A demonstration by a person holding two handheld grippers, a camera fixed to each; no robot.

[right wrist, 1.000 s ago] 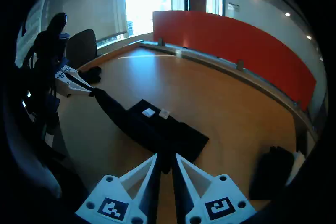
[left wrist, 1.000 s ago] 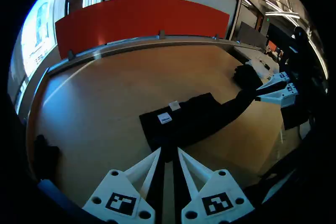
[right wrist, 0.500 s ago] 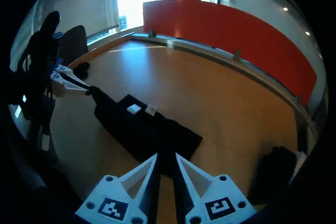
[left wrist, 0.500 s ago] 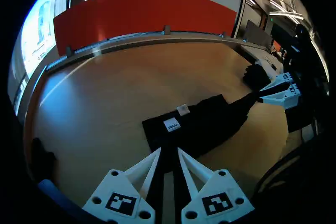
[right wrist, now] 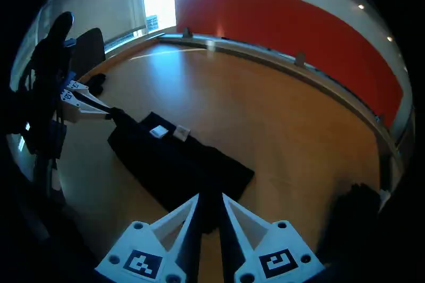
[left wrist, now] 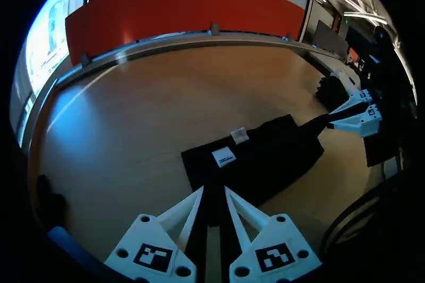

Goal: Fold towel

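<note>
Across the wooden surface (left wrist: 133, 123) the black towel (left wrist: 265, 161) lies mostly flat, with two white tags (left wrist: 223, 156) showing on top. At its left end my left claw (left wrist: 214, 191) is clenched on the hem, with dark cloth pinched between both fingers. At the right end my right claw (left wrist: 330, 122) is clamped the same way on the far corner, which is pulled into a point and looks lifted slightly off the wood. The towel seems light, soft and limp, so I judge it will sag and crease between my two grips unless I keep it taut. Corners are the sound place to hold, since a thin hem could slide out of a shallow pinch.
</note>
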